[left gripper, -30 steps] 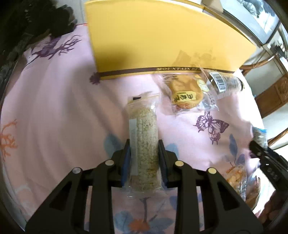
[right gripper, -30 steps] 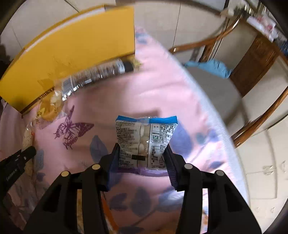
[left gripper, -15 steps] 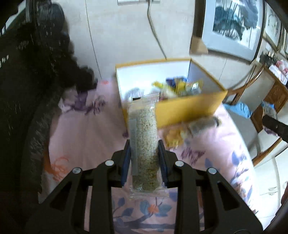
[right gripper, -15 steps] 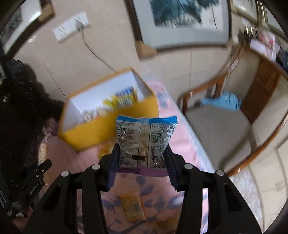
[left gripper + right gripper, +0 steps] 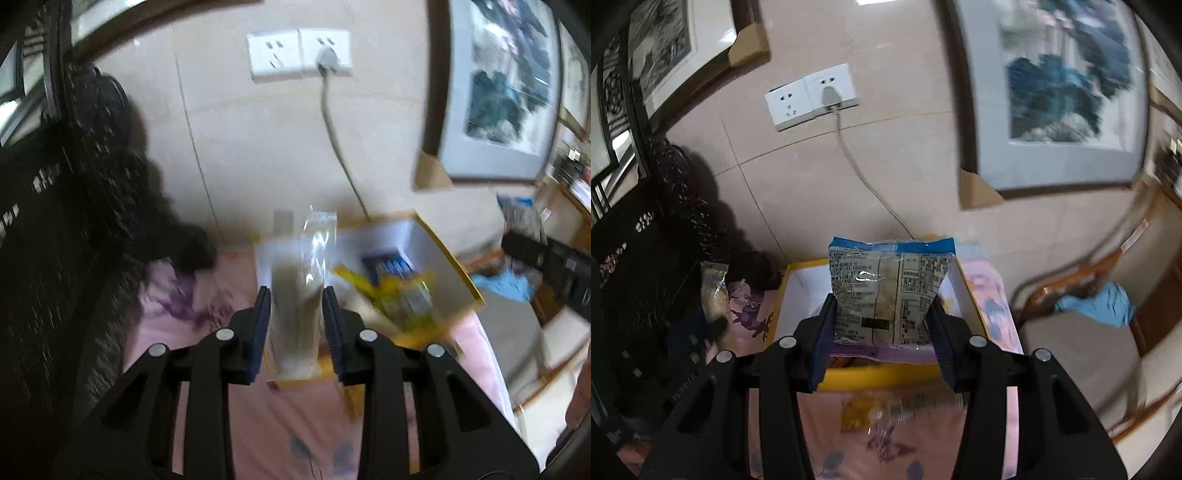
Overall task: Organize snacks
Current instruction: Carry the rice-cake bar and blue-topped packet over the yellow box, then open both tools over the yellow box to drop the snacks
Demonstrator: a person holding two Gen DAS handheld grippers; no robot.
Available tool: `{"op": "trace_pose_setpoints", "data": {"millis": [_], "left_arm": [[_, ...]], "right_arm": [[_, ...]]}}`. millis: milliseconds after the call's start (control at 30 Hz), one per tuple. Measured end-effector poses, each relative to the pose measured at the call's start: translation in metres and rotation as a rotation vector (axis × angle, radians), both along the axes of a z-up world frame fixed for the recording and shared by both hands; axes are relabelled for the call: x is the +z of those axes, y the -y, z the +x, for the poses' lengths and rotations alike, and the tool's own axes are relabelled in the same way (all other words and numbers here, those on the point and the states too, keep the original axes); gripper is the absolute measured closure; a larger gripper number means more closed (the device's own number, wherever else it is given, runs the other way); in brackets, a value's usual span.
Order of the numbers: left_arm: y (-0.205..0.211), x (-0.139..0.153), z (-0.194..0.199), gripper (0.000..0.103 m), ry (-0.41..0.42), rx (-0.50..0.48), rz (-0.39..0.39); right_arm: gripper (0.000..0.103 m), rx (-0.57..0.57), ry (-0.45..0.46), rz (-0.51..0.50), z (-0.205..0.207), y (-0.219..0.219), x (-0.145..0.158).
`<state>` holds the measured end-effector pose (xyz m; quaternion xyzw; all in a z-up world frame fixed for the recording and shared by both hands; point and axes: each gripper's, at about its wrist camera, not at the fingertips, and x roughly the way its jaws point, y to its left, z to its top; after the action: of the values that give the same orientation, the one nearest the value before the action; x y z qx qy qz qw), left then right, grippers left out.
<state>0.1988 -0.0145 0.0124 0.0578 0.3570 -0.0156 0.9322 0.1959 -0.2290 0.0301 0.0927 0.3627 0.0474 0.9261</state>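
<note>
My left gripper is shut on a long clear pack of puffed-rice bar, held up in the air in front of the open yellow box. The box holds several snack packs. My right gripper is shut on a blue-topped printed snack bag, held upright above the same yellow box. The left gripper with its rice bar also shows at the left of the right wrist view.
The box stands on a pink floral cloth near the wall. More snack packs lie on the cloth in front of the box. A dark carved cabinet is at the left, a wooden chair at the right.
Both grippers have lifted their packs off the cloth and risen. The views now look down into the open box and at the wall behind it.
</note>
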Motion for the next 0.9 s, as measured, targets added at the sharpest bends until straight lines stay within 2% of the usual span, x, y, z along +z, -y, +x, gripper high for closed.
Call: {"op": "trace_pose_setpoints", "data": {"millis": [33,100,167,267,467,500,533,567,633,733,767,833,900], "left_arm": [[0.001,0.001,0.010,0.078,-0.010,0.022,0.019],[0.001,0.004,0.028,0.083,-0.011,0.028,-0.008],[0.002,0.003,0.040,0.083,-0.002,0.041,0.011],[0.003,-0.005,0.059,0.088,-0.023,0.049,0.025],[-0.002,-0.020,0.078,0.089,-0.051,0.070,0.007],[-0.003,-0.021,0.079,0.086,-0.047,0.074,-0.001],[-0.004,-0.023,0.080,0.034,-0.041,0.077,-0.011],[-0.004,-0.025,0.080,0.002,-0.055,0.083,-0.007],[-0.001,-0.029,0.076,0.002,-0.037,0.095,0.041],[0.006,-0.042,0.056,0.002,-0.030,0.070,0.206],[0.006,-0.047,0.046,0.002,-0.032,0.068,0.240],[0.002,-0.068,0.023,0.002,-0.071,0.047,0.281],[-0.003,-0.089,0.006,0.002,-0.125,0.032,0.254]], "right_arm": [[0.055,0.013,-0.007,-0.008,0.011,-0.002,-0.002],[0.055,0.030,-0.033,0.021,0.036,-0.002,-0.008],[0.055,0.046,-0.045,0.055,0.050,-0.003,-0.013],[0.055,0.050,-0.064,0.043,0.071,-0.005,-0.025],[0.054,0.074,-0.059,0.057,0.088,-0.006,-0.039],[0.053,0.083,-0.048,0.039,0.091,-0.008,-0.040],[0.024,0.086,-0.050,0.013,0.094,-0.010,-0.042],[0.001,0.081,-0.068,-0.006,0.097,-0.012,-0.045],[0.001,0.074,-0.116,-0.023,0.100,-0.014,-0.054],[0.001,0.088,-0.172,-0.027,0.090,-0.011,-0.064],[0.001,0.089,-0.187,-0.016,0.079,-0.005,-0.067],[0.001,0.112,-0.220,-0.020,0.054,0.004,-0.076],[0.001,0.126,-0.262,-0.078,0.027,0.011,-0.096]]}}
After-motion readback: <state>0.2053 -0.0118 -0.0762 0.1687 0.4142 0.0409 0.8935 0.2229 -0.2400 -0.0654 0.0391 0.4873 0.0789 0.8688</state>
